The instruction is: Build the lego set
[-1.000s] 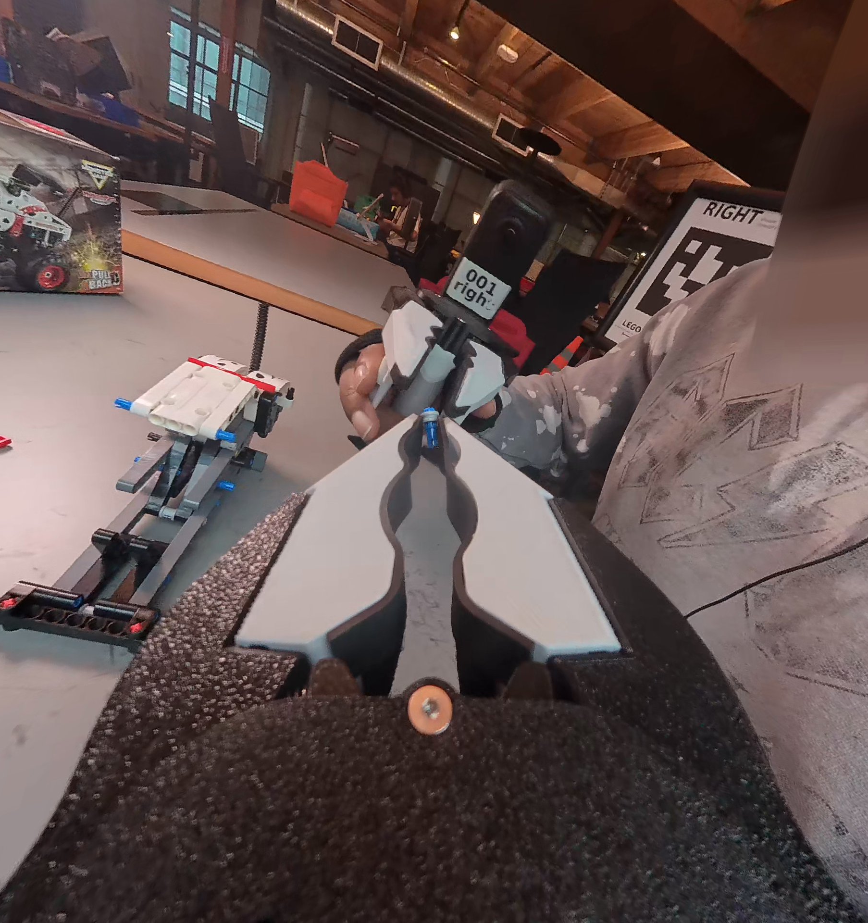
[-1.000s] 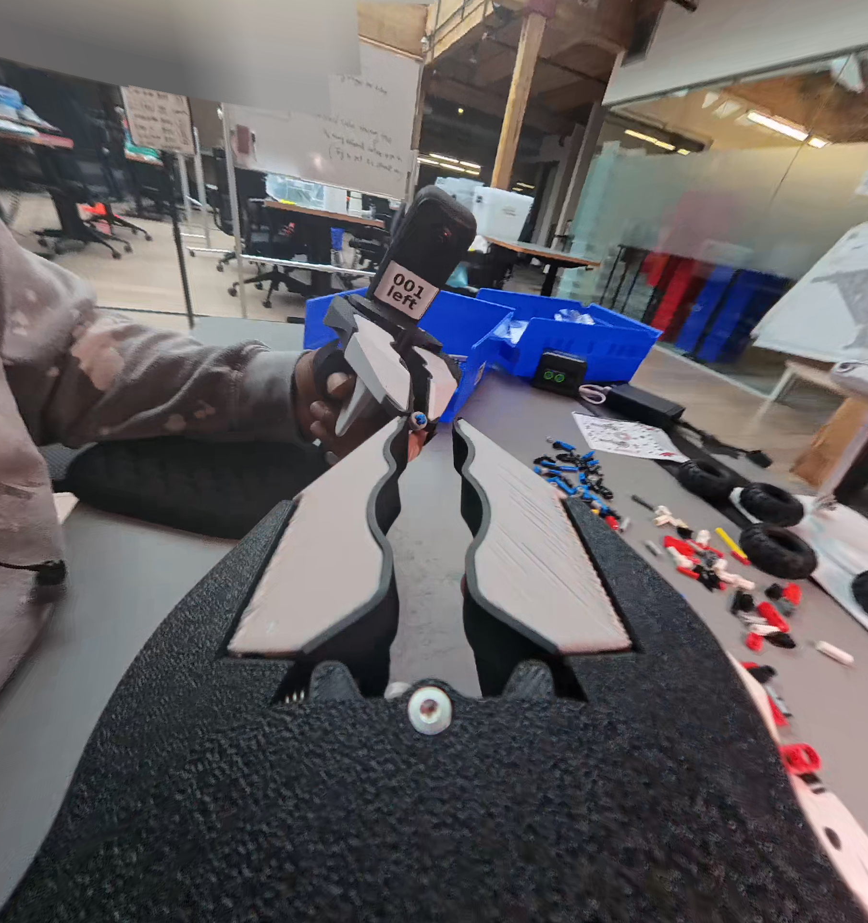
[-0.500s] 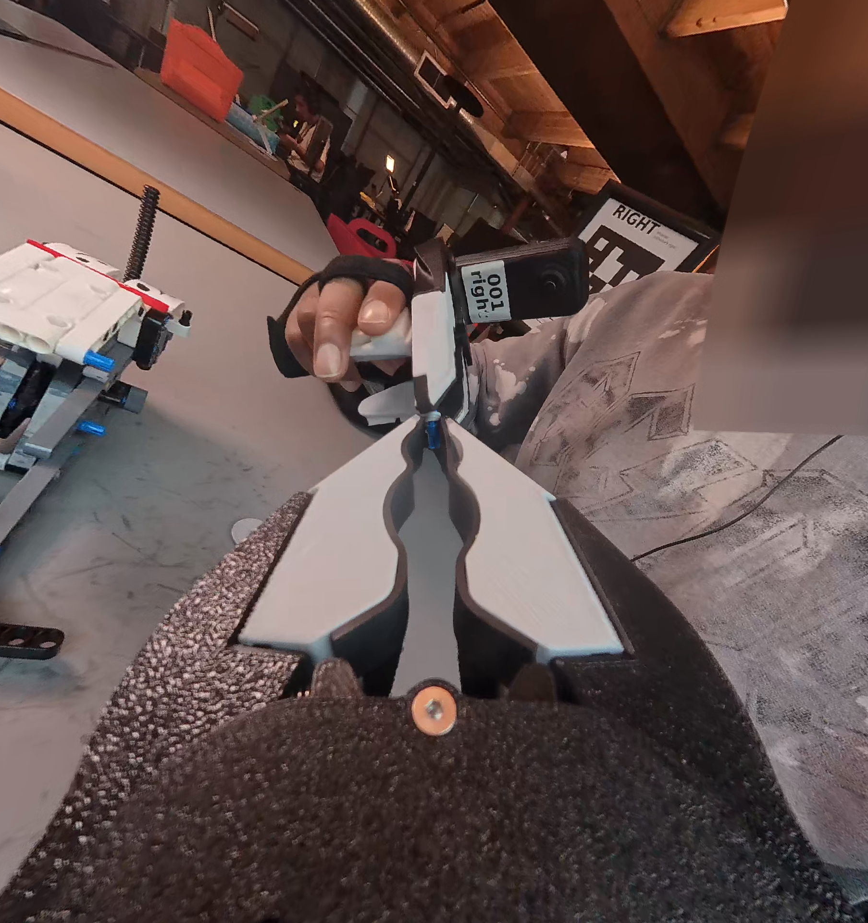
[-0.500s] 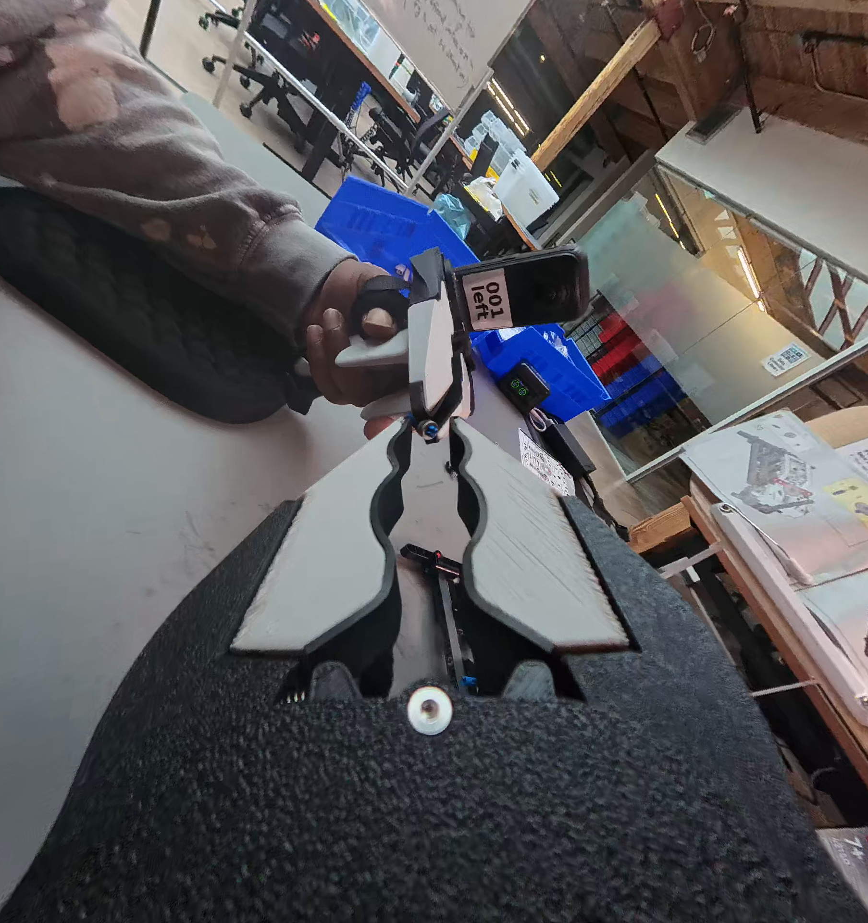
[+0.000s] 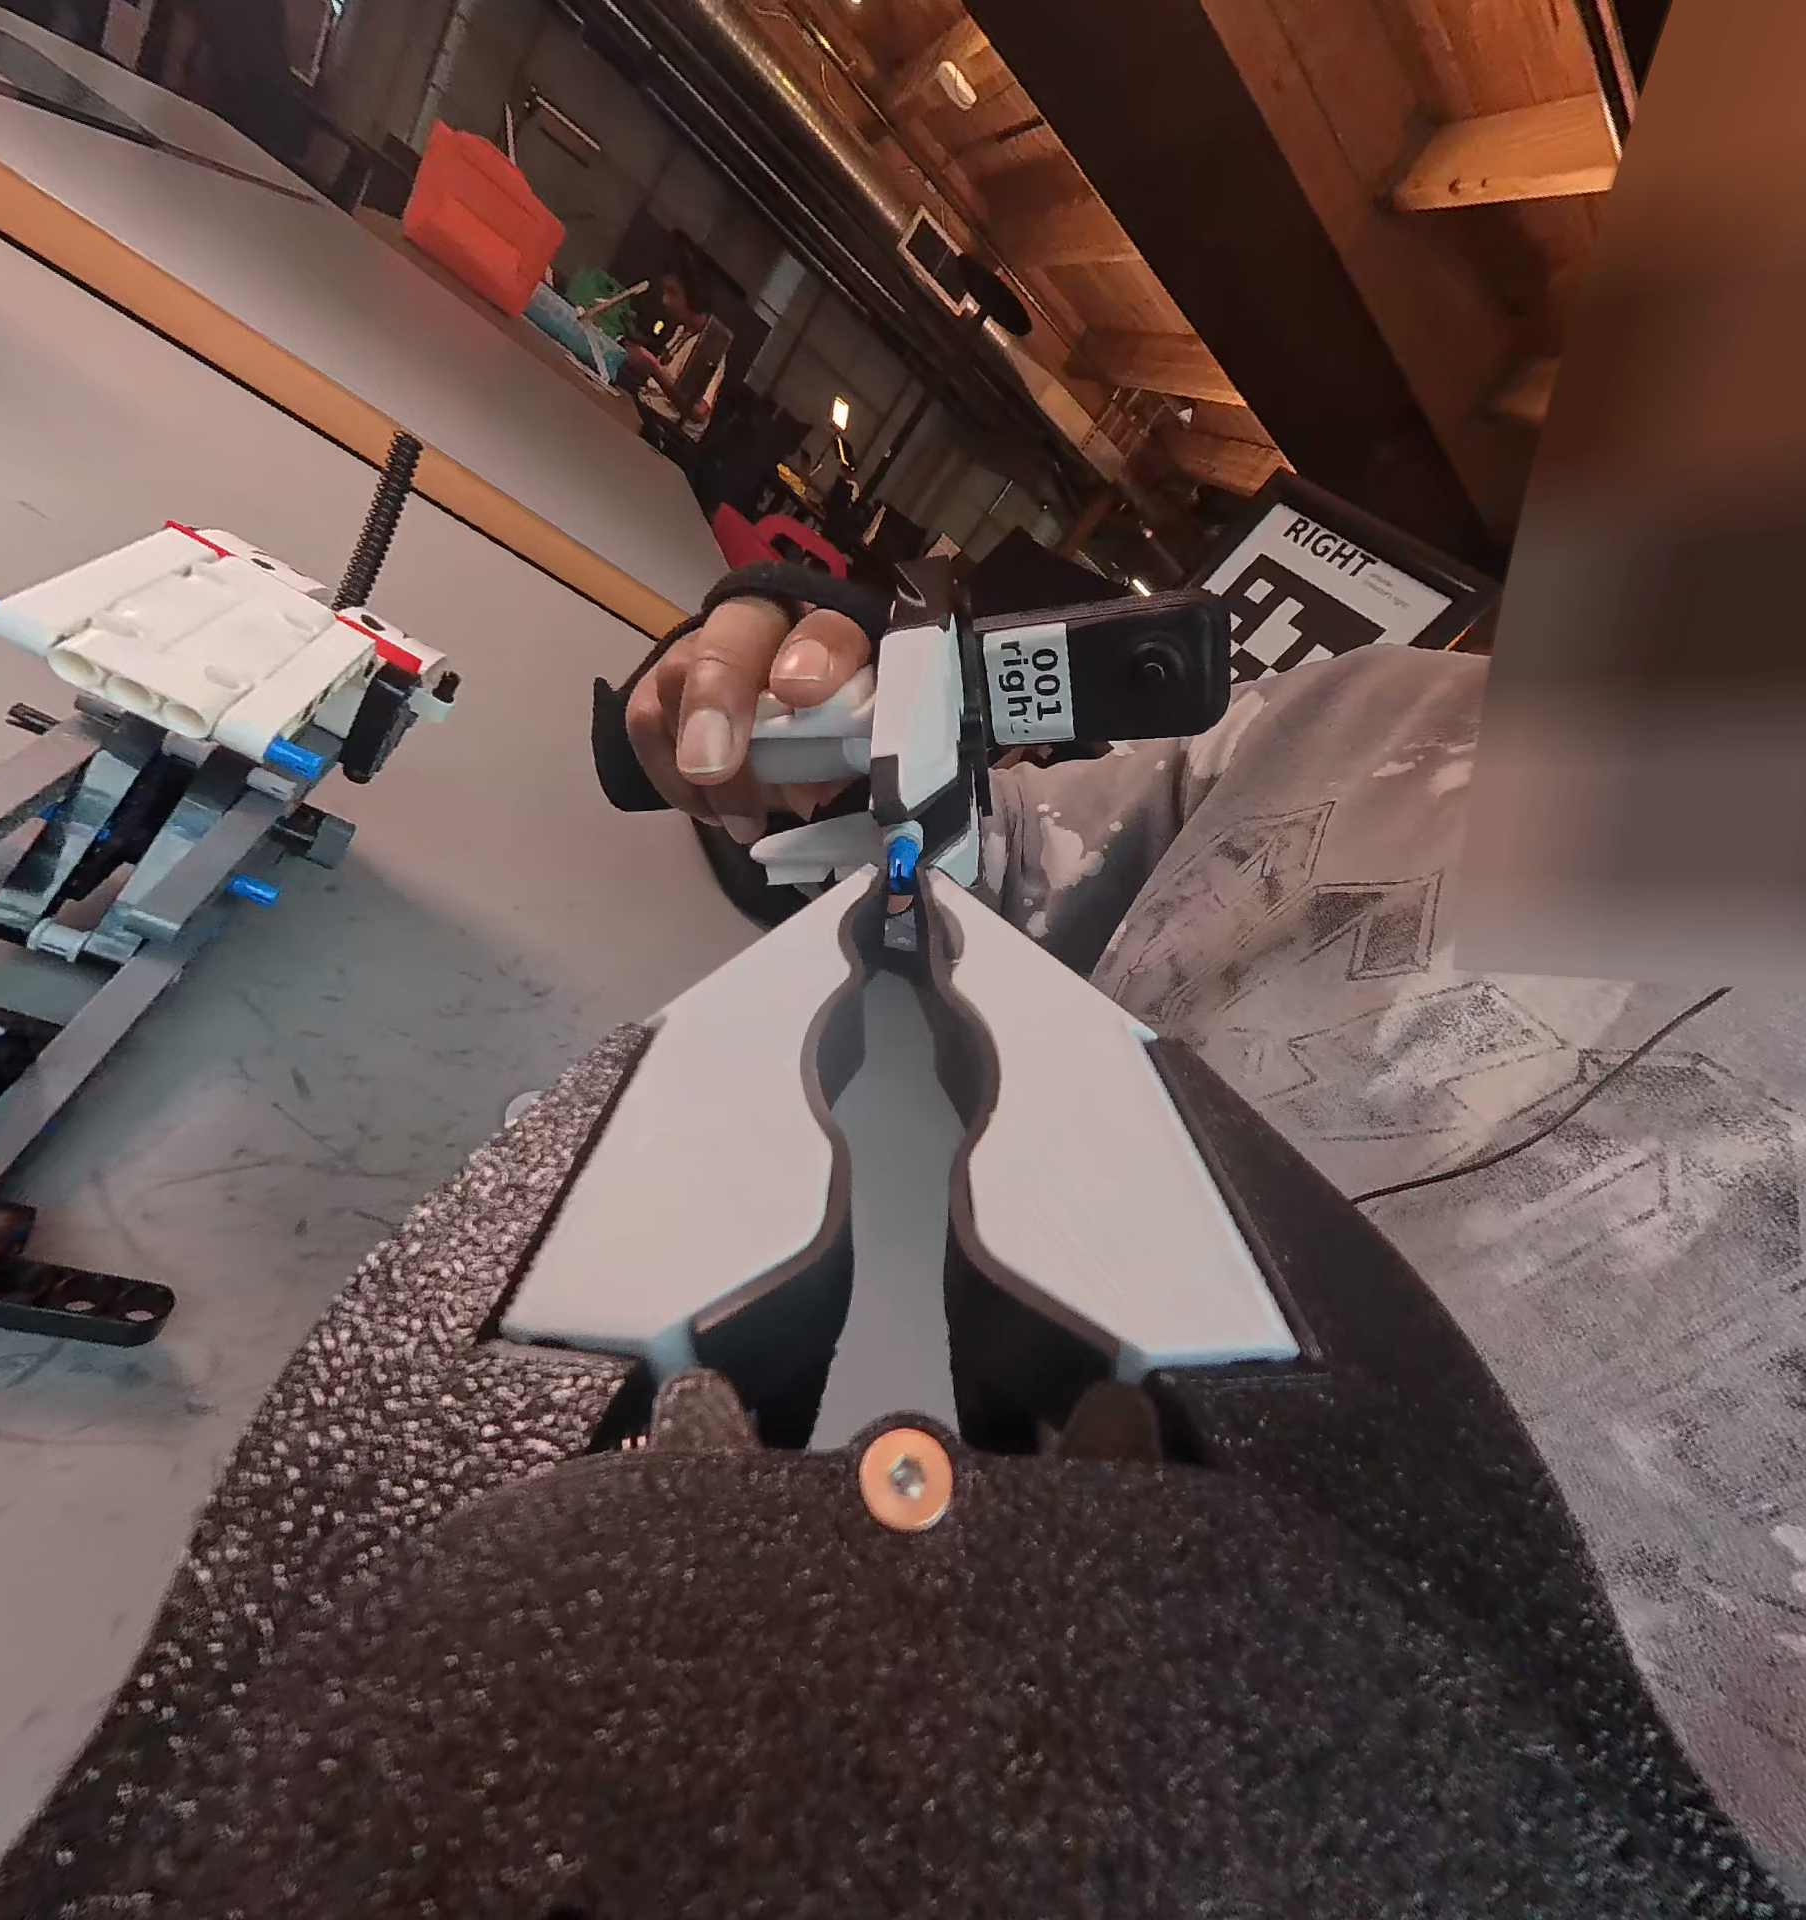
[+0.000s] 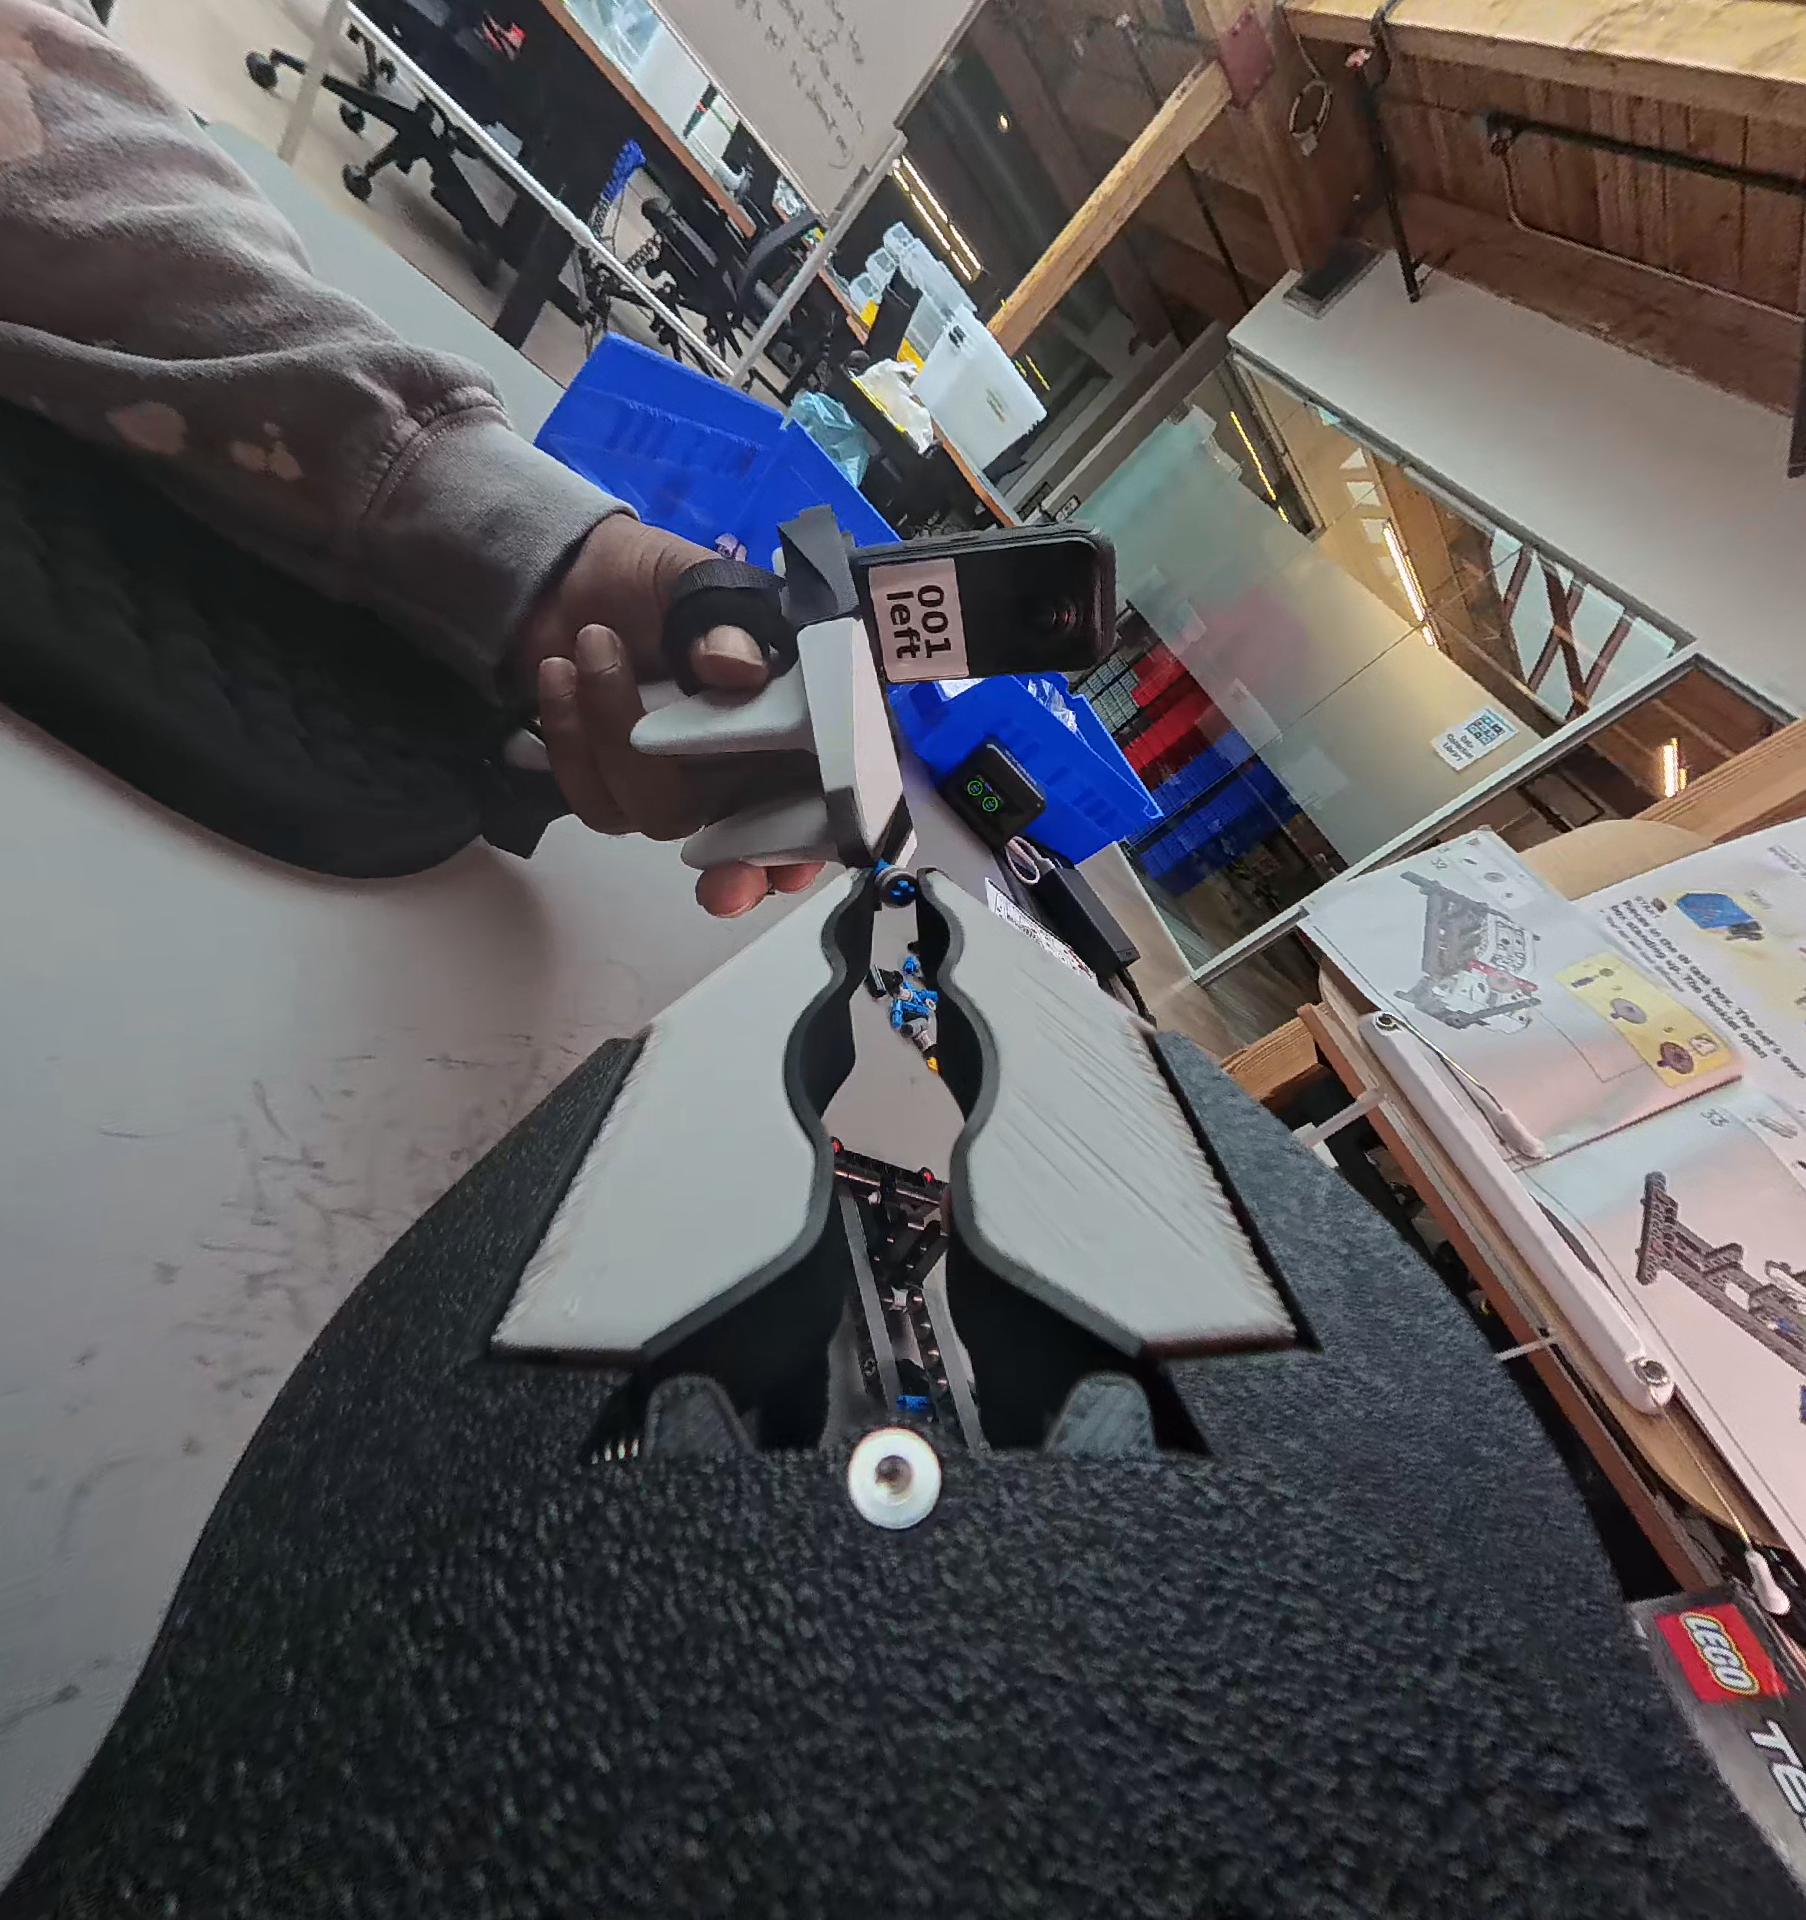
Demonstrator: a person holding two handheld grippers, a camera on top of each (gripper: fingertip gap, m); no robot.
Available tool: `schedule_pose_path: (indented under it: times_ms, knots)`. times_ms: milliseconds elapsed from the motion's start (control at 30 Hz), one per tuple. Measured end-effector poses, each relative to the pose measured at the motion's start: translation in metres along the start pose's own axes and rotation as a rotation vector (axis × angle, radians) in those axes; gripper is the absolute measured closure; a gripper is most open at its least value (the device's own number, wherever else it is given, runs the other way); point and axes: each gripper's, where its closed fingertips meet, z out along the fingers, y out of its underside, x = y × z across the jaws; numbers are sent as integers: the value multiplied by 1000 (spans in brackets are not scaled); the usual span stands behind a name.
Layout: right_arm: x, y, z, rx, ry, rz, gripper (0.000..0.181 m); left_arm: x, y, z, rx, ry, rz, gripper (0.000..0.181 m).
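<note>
A small blue pin [image 5: 897, 858] with a dark piece under it is pinched at the tips of my left gripper [image 5: 894, 883], which is shut on it above the table. My right gripper [image 6: 894, 885] faces it tip to tip, and its fingers close in on both sides of the same blue pin [image 6: 896, 883]. In each view the other gripper is rolled on its side, held by a hand. The partly built white, grey and black chassis [image 5: 182, 665] stands on the table to the left and also shows under my right gripper [image 6: 894, 1247].
A loose black beam [image 5: 57, 1304] lies at the left on the grey table [image 5: 359, 1039]. Small blue and black pins [image 6: 909, 1003] lie ahead, with blue bins [image 6: 691, 447] beyond. An open instruction booklet [image 6: 1605, 1039] and the set box [image 6: 1761, 1714] are at the right. A black pad [image 6: 151, 623] lies under the left sleeve. Less than 4 cm separates the two grippers' tips.
Both grippers have rolled sideways relative to each other while staying tip to tip. The right fingers have narrowed around the pin. The left gripper has kept its hold on the pin.
</note>
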Motion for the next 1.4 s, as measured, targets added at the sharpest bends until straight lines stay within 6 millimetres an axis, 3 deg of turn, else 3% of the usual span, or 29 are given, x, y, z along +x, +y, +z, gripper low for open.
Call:
schedule_pose_path:
  times_ms: [667,1400]
  knots:
    - [-22,6,-1,-50,-135,11,175,-3,18,0,-128,-28,-32,179]
    - [-14,22,3,-57,-76,113,174,-19,11,-4,-71,-115,6,178]
